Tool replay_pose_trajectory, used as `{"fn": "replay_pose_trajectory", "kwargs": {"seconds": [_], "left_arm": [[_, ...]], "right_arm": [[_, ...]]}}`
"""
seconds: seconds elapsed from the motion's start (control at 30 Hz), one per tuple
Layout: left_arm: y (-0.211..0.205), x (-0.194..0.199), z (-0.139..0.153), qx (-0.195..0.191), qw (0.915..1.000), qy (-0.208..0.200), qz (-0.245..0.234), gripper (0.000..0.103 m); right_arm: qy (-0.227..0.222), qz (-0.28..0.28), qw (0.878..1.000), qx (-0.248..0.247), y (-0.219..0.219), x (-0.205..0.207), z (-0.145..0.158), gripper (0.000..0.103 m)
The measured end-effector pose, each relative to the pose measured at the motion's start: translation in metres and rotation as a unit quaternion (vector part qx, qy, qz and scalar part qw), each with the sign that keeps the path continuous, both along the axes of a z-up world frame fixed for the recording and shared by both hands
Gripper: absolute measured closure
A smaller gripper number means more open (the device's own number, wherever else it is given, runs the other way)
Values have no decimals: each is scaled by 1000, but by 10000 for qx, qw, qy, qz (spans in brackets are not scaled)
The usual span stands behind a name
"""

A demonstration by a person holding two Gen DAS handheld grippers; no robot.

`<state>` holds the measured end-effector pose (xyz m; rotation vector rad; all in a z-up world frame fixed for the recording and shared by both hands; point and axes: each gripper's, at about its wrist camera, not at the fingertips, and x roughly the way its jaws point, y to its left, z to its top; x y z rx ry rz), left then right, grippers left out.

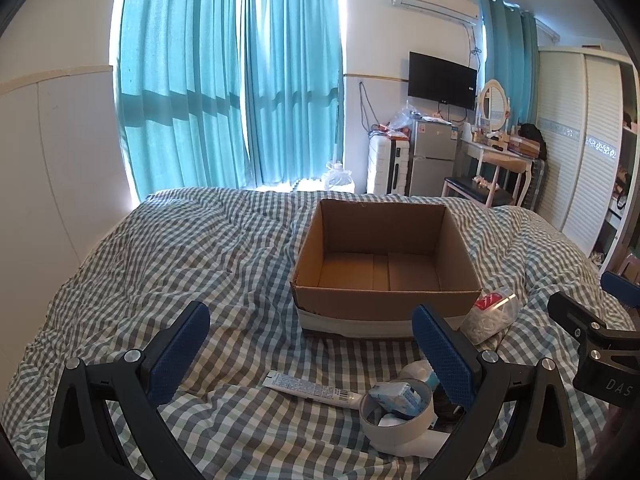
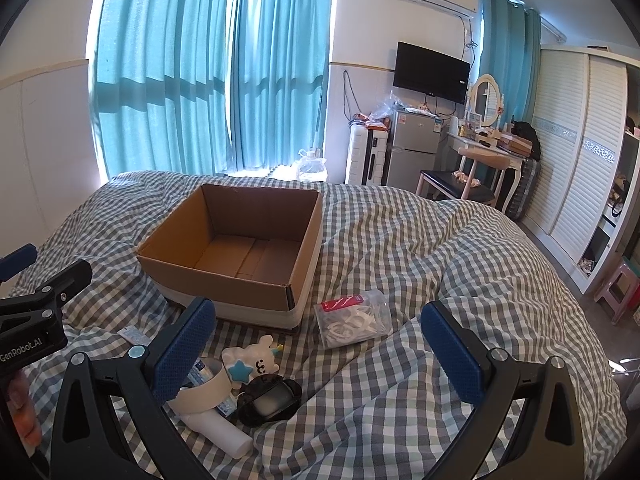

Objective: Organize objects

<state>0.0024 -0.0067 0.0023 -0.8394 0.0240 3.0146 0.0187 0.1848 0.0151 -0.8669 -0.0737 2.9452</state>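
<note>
While both tools hover above the checked bedspread (image 1: pixel 180 248), the left gripper (image 1: pixel 312 348) and right gripper (image 2: pixel 320 344) stand released, jaws wide apart, grasping nothing. An open cardboard box (image 1: pixel 384 304) sits on the bed. Near its front lie a tape roll (image 1: pixel 400 420), a tube (image 1: pixel 308 390), a plush toy (image 2: pixel 256 362) and a clear packet (image 2: pixel 352 322), all outside the box

Home bedroom: checked bed (image 1: pixel 200 248), curtains (image 1: pixel 224 80), wardrobe (image 1: pixel 580 152), dressing table (image 1: pixel 500 156).

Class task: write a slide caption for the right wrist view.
Open right gripper hovers over clutter beside an empty box on the checked bed.
</note>
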Motion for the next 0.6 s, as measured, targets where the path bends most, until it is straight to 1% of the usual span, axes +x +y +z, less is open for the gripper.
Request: {"fn": "replay_pose_trajectory", "kwargs": {"seconds": [0.37, 0.6], "left_arm": [[-4, -2, 6, 54, 10000, -49, 28, 0], [-9, -2, 9, 6, 9999, -22, 118, 0]], "right_arm": [[50, 115, 9999, -62, -6, 3, 6, 0], [24, 5, 10000, 41, -9, 2, 9, 0]]}}
